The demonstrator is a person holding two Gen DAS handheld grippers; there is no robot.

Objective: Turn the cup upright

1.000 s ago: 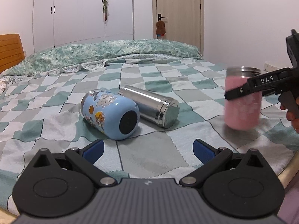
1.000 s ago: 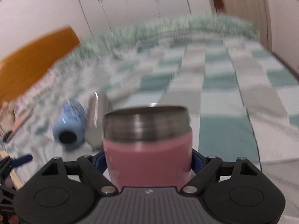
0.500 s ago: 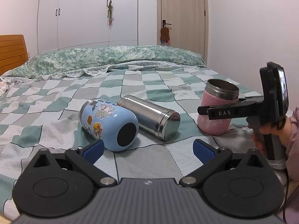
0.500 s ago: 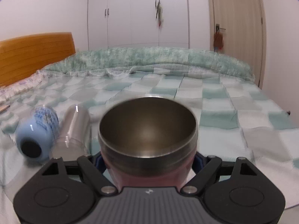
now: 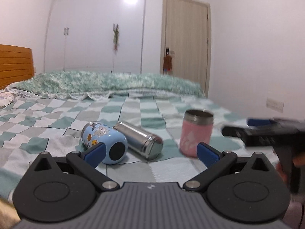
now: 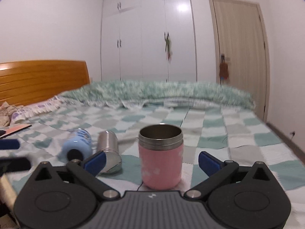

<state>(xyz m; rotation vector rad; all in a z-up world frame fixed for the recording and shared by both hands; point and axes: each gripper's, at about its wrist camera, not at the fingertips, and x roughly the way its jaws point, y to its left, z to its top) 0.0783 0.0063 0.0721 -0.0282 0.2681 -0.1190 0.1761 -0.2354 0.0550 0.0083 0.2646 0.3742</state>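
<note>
A pink cup with a steel rim [image 6: 161, 158] stands upright on the checked bedspread, mouth up; it also shows in the left wrist view [image 5: 196, 133]. My right gripper [image 6: 152, 161] is open, its blue pads apart on either side of the cup and not touching it. A light blue sticker-covered cup [image 5: 104, 143] and a steel flask [image 5: 141, 142] lie on their sides to the left. My left gripper [image 5: 150, 151] is open and empty, pointed at the lying cups from a short way back.
The bed [image 5: 57, 118] has a green checked spread and a rumpled quilt [image 5: 106, 84] at the far side. A wooden headboard [image 6: 42, 80] is at the left. Wardrobe doors [image 6: 148, 38] and a room door [image 6: 240, 57] stand behind. The bed's right edge is near the pink cup.
The right gripper set the pink cup upright on the bed, opened and drew back from it. The left gripper tilted up slightly and stayed open.
</note>
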